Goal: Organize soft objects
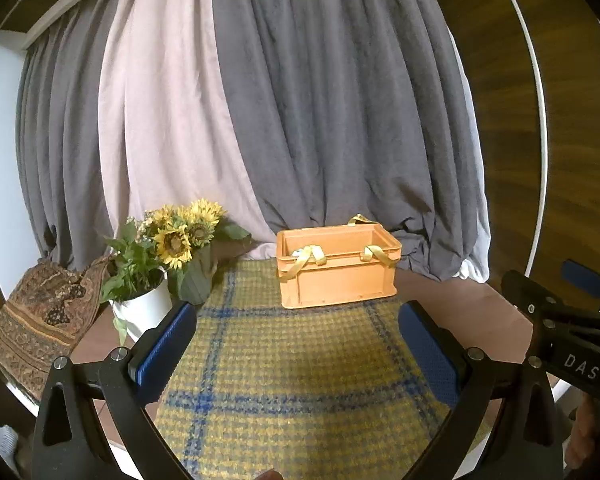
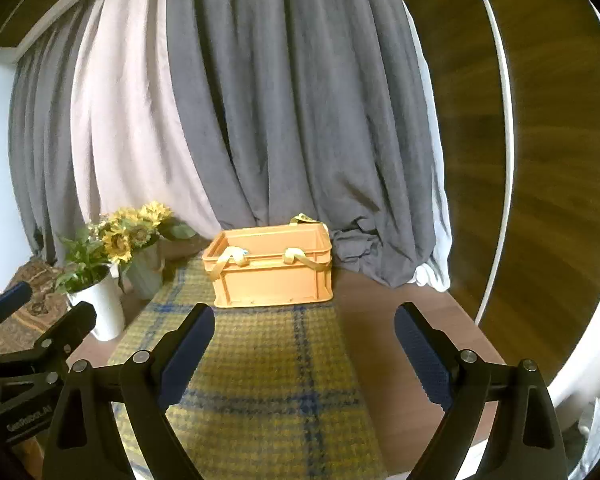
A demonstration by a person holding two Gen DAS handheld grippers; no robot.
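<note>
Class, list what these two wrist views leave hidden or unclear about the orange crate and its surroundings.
- Orange crate contents: both views, front wall hides all but a pale scrap at the rim.
- Yellow strap ends: both views, they vanish inside the crate.
- Plaid blanket near edge: both views, cut off by the frame and grippers.

Matt orange plastic crate (image 1: 337,270) with limp yellow fabric straps (image 1: 306,262) sits on a coarse woven wool runner (image 1: 292,368); smooth brown wood tabletop (image 2: 384,312) either side, textured blue rubbery pads (image 2: 188,354), soft grey cloth curtains (image 1: 340,100) behind
</note>
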